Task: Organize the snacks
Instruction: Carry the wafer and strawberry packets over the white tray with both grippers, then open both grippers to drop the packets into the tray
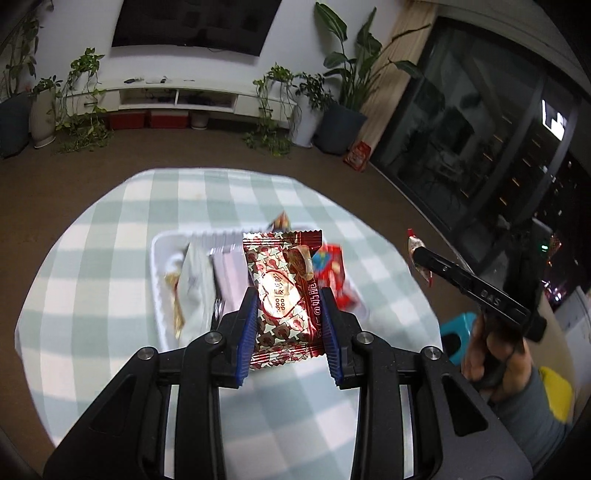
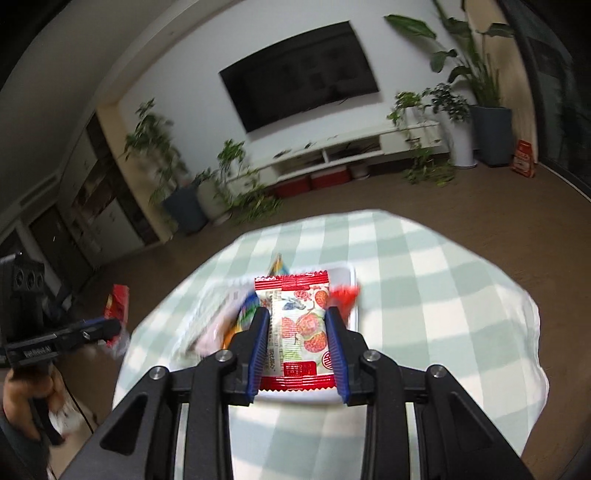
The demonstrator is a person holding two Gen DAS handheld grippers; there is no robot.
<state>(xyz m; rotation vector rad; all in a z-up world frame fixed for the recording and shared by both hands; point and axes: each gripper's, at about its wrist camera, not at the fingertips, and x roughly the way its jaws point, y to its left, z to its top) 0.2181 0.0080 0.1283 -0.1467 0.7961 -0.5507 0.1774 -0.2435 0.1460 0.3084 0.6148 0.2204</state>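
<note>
My left gripper (image 1: pixel 290 295) is shut on a red and silver heart-print snack packet (image 1: pixel 284 291), held above the near edge of a white tray (image 1: pixel 157 266). The tray lies on a green-checked tablecloth (image 1: pixel 110 221) and holds several snack packets. My right gripper (image 2: pixel 297 317) is shut on a white strawberry-print packet with red ends (image 2: pixel 299 325), held above the same tray (image 2: pixel 347 273). The right gripper also shows in the left wrist view (image 1: pixel 419 258), holding its packet at the right. The left gripper shows in the right wrist view (image 2: pixel 110 328) at the left.
The round table (image 2: pixel 443 295) stands on a brown floor. A white TV cabinet (image 1: pixel 177 98), potted plants (image 1: pixel 343 74) and a wall TV (image 1: pixel 195 22) are behind. A teal stool (image 1: pixel 458 332) and a red bag (image 1: pixel 357 155) are on the floor.
</note>
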